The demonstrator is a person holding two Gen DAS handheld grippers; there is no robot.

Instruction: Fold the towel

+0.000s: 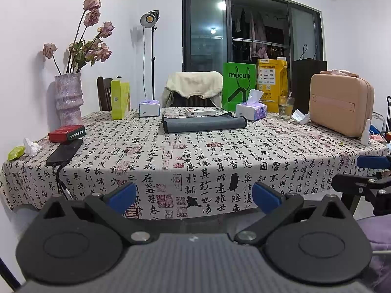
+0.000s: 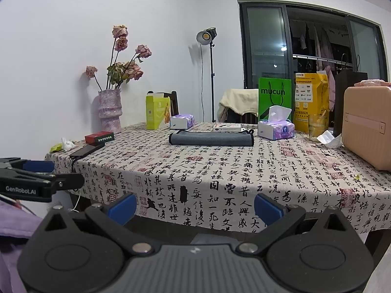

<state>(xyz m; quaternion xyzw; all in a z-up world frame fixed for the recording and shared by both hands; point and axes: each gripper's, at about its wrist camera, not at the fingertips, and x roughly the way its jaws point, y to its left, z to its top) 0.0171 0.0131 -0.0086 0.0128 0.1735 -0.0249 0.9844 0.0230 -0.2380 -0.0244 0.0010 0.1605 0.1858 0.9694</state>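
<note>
A grey towel (image 1: 204, 123) lies folded flat on the far middle of the calligraphy-print tablecloth (image 1: 195, 161); it also shows in the right wrist view (image 2: 211, 138). My left gripper (image 1: 194, 199) is open and empty, held off the table's near edge, well short of the towel. My right gripper (image 2: 195, 208) is open and empty too, also in front of the near edge. The right gripper shows at the right edge of the left view (image 1: 366, 171), and the left gripper at the left edge of the right view (image 2: 36, 173).
Around the towel stand a vase of dried roses (image 1: 68, 99), a red box (image 1: 66, 133), a black phone (image 1: 64, 151), tissue packs (image 1: 251, 111), a glass (image 1: 285, 107), paper bags (image 1: 238, 86) and a pink case (image 1: 341, 103).
</note>
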